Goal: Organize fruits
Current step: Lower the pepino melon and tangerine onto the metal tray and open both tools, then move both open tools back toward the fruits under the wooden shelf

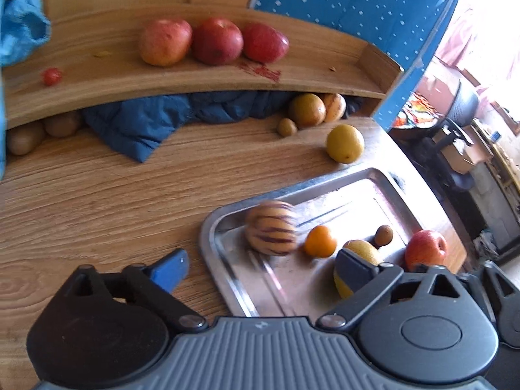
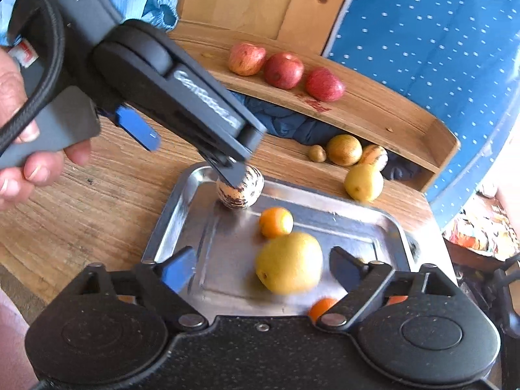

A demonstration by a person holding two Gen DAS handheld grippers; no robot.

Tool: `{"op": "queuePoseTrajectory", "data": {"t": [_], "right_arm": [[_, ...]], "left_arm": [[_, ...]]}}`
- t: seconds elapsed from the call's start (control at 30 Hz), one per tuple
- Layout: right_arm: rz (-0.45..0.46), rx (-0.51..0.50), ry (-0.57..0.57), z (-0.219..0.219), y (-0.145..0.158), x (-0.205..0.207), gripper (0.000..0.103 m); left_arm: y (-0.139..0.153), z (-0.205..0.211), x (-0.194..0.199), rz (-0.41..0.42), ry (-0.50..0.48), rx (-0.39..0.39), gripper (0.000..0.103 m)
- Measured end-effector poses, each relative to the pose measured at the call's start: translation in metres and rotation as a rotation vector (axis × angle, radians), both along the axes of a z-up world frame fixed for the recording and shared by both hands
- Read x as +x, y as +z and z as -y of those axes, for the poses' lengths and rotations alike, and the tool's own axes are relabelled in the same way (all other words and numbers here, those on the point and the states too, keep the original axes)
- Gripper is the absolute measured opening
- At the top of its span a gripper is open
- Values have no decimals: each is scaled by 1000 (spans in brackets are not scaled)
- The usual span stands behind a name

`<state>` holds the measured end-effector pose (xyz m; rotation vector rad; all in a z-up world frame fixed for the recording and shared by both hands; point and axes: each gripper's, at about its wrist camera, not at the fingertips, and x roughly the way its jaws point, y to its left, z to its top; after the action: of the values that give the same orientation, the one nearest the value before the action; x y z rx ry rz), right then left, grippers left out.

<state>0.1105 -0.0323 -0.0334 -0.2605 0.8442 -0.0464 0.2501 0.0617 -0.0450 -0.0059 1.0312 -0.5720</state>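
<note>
A lived-in home room. A grained wooden table (image 1: 97, 201) carries a raised wooden shelf (image 1: 195, 81) across the upper frame, a crumpled blue cloth (image 1: 146, 123) beneath it, blue white-dotted fabric (image 1: 357, 3) upper right, and cluttered furniture by a bright window at far right.

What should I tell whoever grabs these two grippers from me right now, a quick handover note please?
Left gripper: open, empty, over the metal tray beside the striped melon.
Right gripper: open, with the yellow pear between its fingers, not clamped.
Done: three red apples lined up on the wooden shelf.
Left in the tray: melon, pear, an orange, a red apple, a small brown fruit.
On the table: a lemon and more fruit under the shelf.
</note>
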Motion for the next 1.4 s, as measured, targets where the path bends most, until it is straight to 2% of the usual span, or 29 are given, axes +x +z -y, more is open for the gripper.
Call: {"op": "queuePoseTrajectory", "data": {"t": [0.1, 0.27, 0.63, 0.87, 1.17, 1.4], "right_arm": [[-2, 12, -19, 2, 2, -15, 98], [-20, 27, -36, 1, 0, -42, 101], [-49, 31, -95, 5, -6, -92, 102], [-51, 18, -185, 20, -6, -112, 102], [-4, 28, -278, 46, 0, -110, 102], [87, 42, -298, 73, 7, -86, 102]], "left_arm": [[2, -7, -12, 16, 18, 27, 102], [-1, -17, -35, 8, 28, 65, 102], [-21, -32, -87, -75, 84, 123, 102], [-18, -22, -102, -70, 74, 141, 102], [-2, -3, -95, -24, 53, 145, 102], [1, 16, -59, -13, 80, 123, 102]]}}
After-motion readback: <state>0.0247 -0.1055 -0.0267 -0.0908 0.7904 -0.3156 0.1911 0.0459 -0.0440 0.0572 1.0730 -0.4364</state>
